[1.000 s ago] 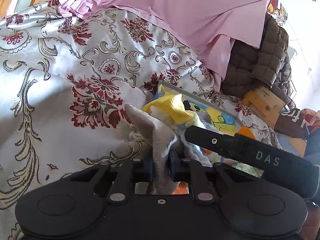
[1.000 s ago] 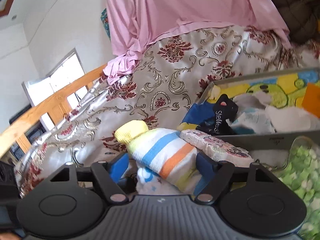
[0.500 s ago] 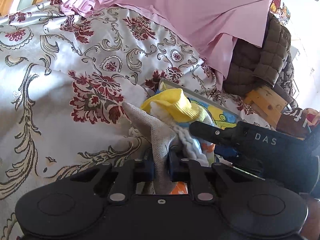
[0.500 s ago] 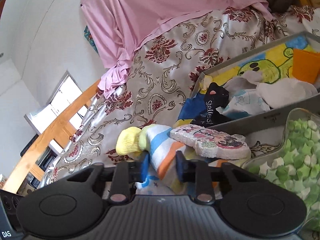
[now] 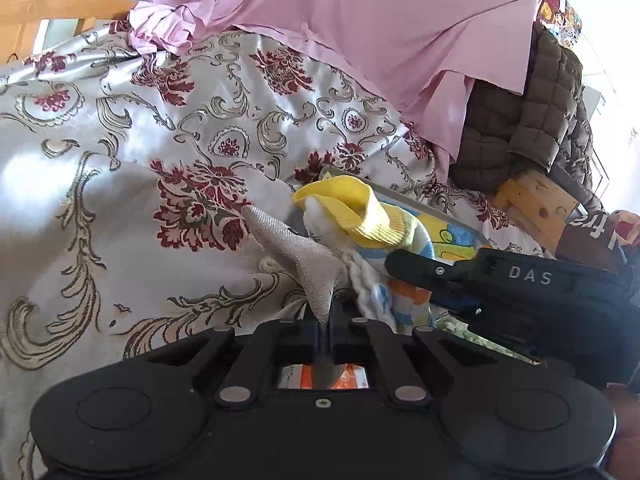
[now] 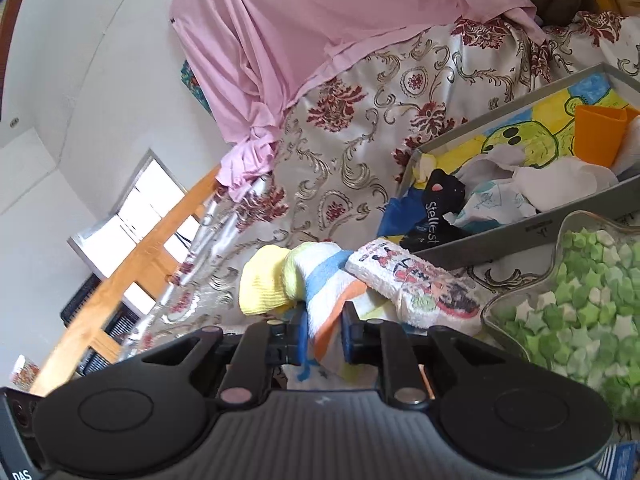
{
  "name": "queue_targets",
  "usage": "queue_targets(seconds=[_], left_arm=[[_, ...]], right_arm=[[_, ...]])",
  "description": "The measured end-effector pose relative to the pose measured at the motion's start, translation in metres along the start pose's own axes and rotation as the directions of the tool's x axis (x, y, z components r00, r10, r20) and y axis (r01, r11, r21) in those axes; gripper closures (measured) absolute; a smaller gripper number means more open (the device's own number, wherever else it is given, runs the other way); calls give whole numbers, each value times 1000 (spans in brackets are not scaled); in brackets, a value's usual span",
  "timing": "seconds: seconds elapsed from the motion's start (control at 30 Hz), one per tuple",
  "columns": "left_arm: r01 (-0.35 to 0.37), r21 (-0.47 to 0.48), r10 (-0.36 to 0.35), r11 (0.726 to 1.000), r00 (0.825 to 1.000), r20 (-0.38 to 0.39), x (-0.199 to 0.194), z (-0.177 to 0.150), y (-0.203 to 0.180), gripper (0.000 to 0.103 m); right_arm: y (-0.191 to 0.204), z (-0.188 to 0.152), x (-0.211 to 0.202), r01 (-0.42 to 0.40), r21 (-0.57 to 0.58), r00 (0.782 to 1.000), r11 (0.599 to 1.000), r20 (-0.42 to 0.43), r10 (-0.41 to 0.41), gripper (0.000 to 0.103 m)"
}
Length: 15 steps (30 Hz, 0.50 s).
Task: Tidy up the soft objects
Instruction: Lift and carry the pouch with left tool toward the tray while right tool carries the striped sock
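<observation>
My left gripper (image 5: 325, 320) is pinched tight on a gray sock (image 5: 298, 256). My right gripper (image 6: 323, 334) has just been closing, and now it squeezes a striped sock (image 6: 320, 292) in the middle, with the cloth bunched between the pads. The striped sock has a yellow cuff (image 6: 262, 284) that hangs out past my fingers. Both socks are just above the flowery bedspread (image 5: 120, 152), next to the gray tray (image 6: 480, 240) where more socks lie. A cartoon sock (image 6: 416, 284) rests against the striped one, near the jar of green stars (image 6: 580, 292). I think these socks are very light and very floppy. They will bend and droop on each side of where I hold them. They will not break, so I can squeeze hard. The gray one is thin, so a loose grip could let it slip out. I think the best place to hold is the thick middle or the cuff, not the thin toe. I should watch that the cartoon sock does not get dragged along.
</observation>
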<state>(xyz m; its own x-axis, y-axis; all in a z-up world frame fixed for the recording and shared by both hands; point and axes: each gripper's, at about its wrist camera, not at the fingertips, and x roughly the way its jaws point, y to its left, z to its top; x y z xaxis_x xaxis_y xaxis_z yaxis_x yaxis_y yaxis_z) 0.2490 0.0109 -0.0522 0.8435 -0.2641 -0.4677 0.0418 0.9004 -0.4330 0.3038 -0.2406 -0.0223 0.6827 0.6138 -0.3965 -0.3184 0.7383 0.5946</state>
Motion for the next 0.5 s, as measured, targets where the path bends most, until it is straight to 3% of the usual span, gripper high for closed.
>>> queue_targets(seconds=[0.5], left_arm=[[-17, 1, 17, 1000, 999, 28, -71, -6, -20, 100]], right_arm=[[20, 14, -60, -93, 44, 992, 995, 90, 88, 86]])
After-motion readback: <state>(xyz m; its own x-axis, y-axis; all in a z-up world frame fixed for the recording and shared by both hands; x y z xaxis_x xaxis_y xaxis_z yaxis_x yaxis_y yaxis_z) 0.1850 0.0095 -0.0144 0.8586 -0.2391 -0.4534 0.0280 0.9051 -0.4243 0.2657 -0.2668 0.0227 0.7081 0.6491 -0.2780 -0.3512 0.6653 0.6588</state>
